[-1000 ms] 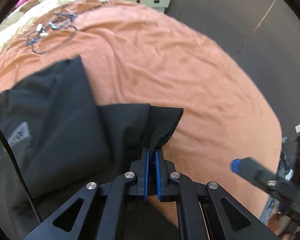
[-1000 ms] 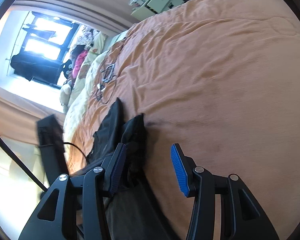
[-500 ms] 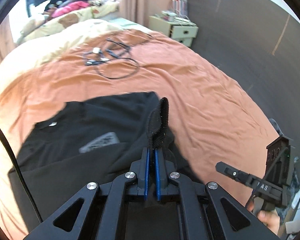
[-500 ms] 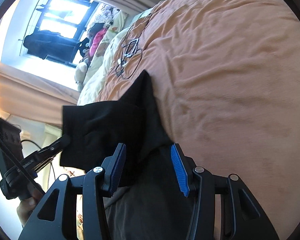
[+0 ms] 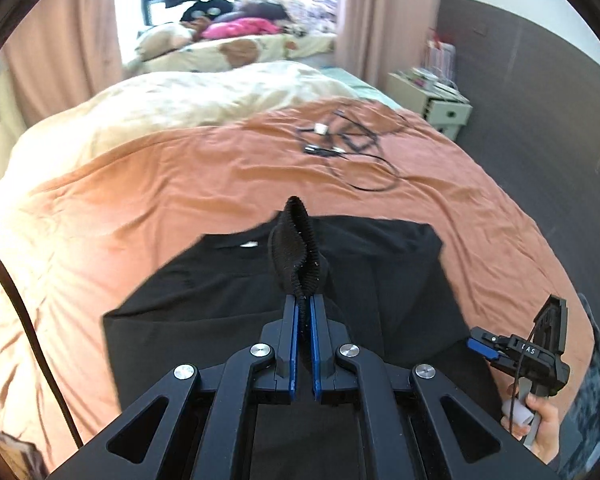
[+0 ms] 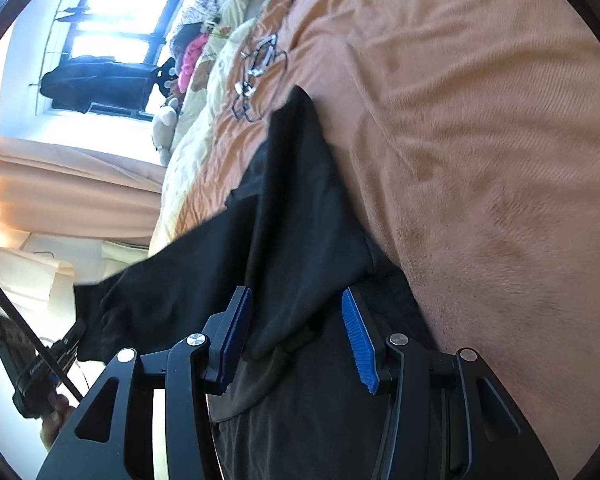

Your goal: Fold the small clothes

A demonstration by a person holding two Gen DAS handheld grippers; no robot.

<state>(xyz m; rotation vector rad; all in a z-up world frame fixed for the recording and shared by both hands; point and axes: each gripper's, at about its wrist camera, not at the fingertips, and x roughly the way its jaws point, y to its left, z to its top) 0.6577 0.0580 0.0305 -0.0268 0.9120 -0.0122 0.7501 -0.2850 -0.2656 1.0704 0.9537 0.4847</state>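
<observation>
Black garment lifted by its ribbed hem over the bed

The left tool (image 5: 304, 300) was clamped on the black knit garment (image 5: 236, 276), spread across the orange bedspread (image 5: 148, 184); the right tool (image 6: 296, 320) stood open over the fabric.

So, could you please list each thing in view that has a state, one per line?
Left gripper: jaws shut on the black garment's ribbed edge, lifted.
Right gripper: jaws open, garment fabric between them, not pinched.
Black garment: partly spread on the orange bedspread.
Cables: loosely tangled on the bedspread.
</observation>
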